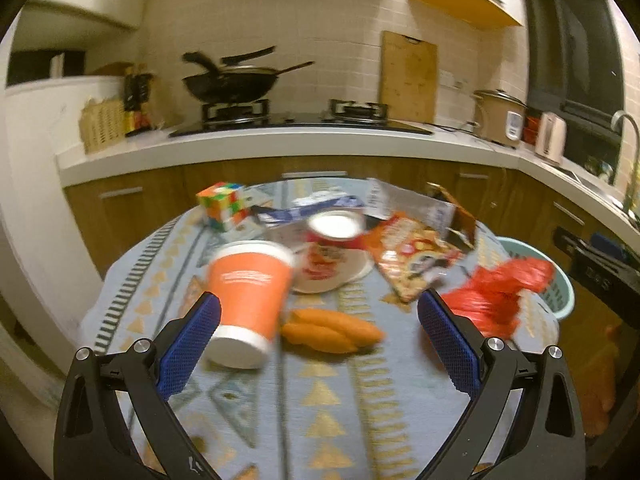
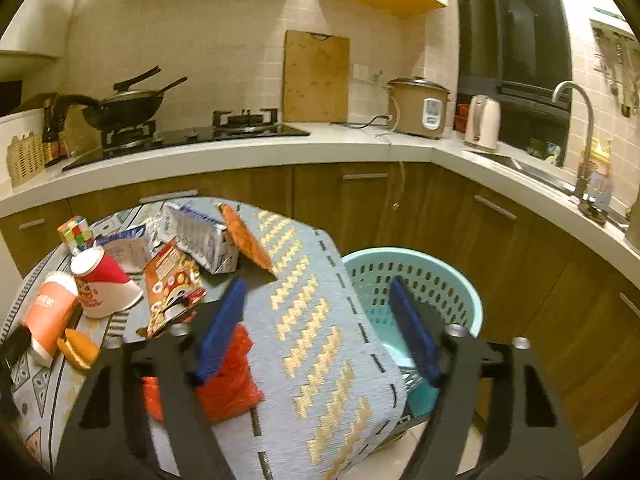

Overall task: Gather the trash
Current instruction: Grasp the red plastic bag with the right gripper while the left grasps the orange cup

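Trash mostly sits on the counter (image 1: 248, 412): orange cup (image 1: 248, 300), red cup (image 2: 102, 282), snack packet (image 2: 170, 292), cartons. Both tools gape, left tool (image 1: 318, 342) around the orange cup, right tool (image 2: 316, 328) empty; the basket (image 2: 420, 276) looks empty.

A: Left gripper (image 1: 318, 322) build? Log it.
B: Black frame arms with triangular cut-outs, round silver screw heads at the joints. Fingers (image 1: 188, 346) faced with blue, finely dimpled pads. Small pale mark low on the left arm.
A: Right gripper (image 2: 320, 326)?
B: Same: black cut-out frame, silver screws, blue pads (image 2: 222, 326), blurred here.
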